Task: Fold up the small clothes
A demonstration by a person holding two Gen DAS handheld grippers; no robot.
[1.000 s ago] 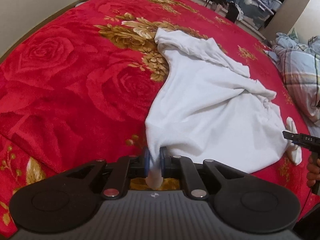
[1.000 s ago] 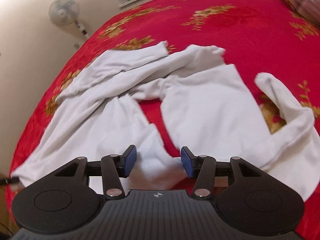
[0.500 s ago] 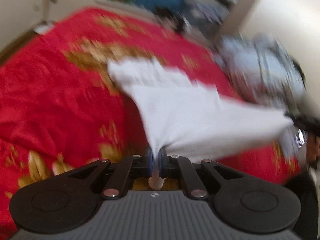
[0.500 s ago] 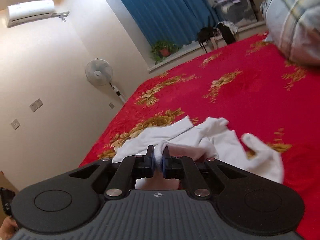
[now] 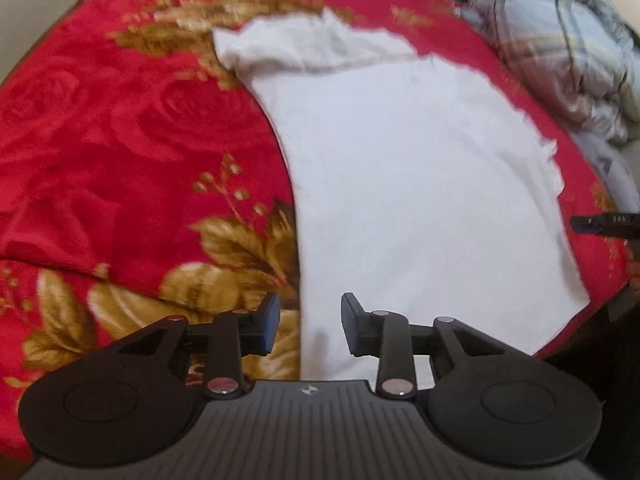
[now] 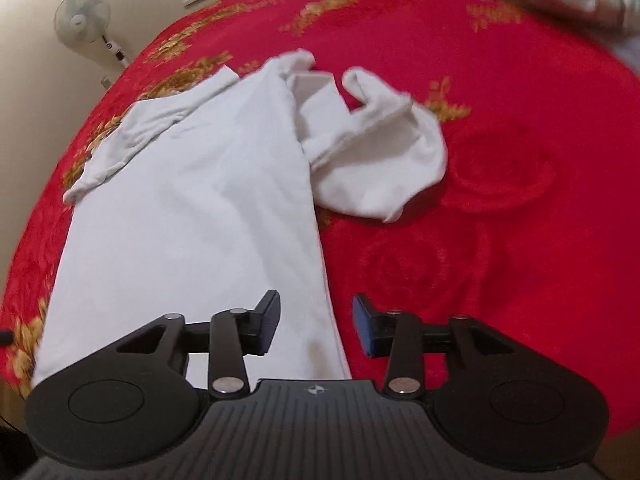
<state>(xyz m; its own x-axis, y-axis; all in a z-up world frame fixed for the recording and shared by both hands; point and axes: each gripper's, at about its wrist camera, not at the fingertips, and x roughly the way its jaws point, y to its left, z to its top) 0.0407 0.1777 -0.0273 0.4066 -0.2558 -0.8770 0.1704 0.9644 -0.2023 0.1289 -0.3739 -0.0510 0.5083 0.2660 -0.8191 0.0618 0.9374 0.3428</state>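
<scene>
Bed, red floral blanket (image 5: 120,152): work surface, fills both views. White garment (image 5: 420,184): laid flat along the near edge, body smoothed, likely ready for folding; sleeves (image 6: 372,148) bunched at the far end. Left gripper (image 5: 310,326), right gripper (image 6: 316,326): jaws just opened, spread over the hem corners, pinching nothing.

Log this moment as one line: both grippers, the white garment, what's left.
left gripper: open, jaws just opened | right gripper: open, jaws just opened | white garment: released, body flat on red blanket | sleeves: bunched, unfolded
</scene>
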